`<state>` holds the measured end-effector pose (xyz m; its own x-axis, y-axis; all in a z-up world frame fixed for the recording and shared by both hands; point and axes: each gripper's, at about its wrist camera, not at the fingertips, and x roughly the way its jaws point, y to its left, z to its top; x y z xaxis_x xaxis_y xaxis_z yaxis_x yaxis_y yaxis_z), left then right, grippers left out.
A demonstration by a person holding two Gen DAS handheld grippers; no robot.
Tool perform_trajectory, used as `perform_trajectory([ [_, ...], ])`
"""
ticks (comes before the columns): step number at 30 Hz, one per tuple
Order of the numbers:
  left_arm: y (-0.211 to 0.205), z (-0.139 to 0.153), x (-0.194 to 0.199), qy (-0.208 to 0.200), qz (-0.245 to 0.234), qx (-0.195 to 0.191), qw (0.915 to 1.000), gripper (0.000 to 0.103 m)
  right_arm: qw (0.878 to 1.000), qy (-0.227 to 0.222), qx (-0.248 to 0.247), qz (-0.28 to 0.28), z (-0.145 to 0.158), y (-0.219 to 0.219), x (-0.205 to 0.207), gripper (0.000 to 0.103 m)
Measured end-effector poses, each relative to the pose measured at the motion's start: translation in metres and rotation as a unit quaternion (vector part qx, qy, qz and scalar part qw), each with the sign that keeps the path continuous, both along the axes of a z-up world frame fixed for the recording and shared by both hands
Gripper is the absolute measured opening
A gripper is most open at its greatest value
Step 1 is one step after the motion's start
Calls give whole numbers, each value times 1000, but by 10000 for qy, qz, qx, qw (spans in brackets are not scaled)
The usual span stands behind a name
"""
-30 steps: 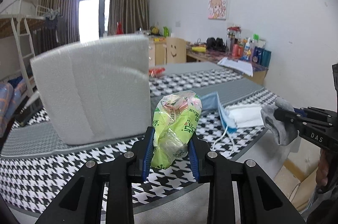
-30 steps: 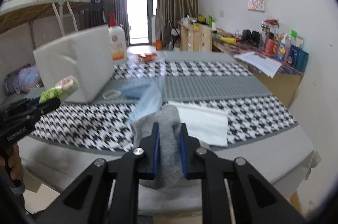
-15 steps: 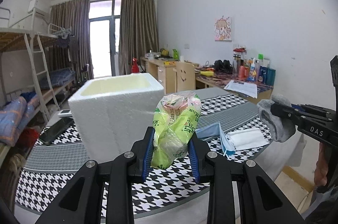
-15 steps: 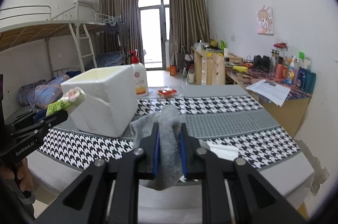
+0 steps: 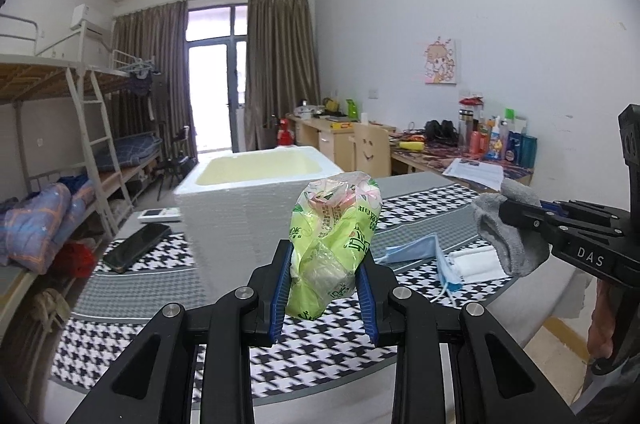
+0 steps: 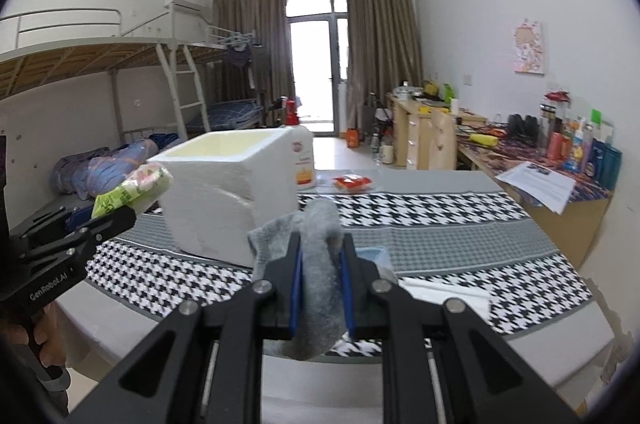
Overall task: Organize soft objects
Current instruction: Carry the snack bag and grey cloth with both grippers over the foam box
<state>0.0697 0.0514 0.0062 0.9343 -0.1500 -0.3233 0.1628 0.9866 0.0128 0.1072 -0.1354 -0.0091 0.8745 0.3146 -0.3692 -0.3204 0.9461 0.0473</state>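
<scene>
Both grippers have risen: left gripper (image 5: pixel 325 288) fingers clamp the green packet (image 5: pixel 334 244), right gripper (image 6: pixel 320 294) fingers the grey sock (image 6: pixel 320 288); foam box (image 5: pixel 256 192) ahead, open for dropping.

Left gripper (image 5: pixel 324 288): held level above the table, black arms converging forward, blue-lined fingers (image 5: pixel 280 288) pressed against both sides of a green tissue pack (image 5: pixel 334 244), which stands upright between them. Right gripper (image 6: pixel 320 288): likewise raised, its blue-lined fingers (image 6: pixel 295 292) clamped on a grey sock (image 6: pixel 320 284) that droops below the jaws. Each gripper appears side-on in the other's view, the left (image 6: pixel 132 208) at the far left, the right (image 5: pixel 504 212) at the far right, with part of a hand (image 5: pixel 600 328) gripping its handle.
</scene>
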Motion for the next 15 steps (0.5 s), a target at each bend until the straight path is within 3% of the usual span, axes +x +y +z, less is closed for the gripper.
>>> perform_trajectory([
  [15, 44, 4, -29, -91, 608, -171, 9980, 32, 9949, 1, 41, 1007, 2, 65, 2, 20],
])
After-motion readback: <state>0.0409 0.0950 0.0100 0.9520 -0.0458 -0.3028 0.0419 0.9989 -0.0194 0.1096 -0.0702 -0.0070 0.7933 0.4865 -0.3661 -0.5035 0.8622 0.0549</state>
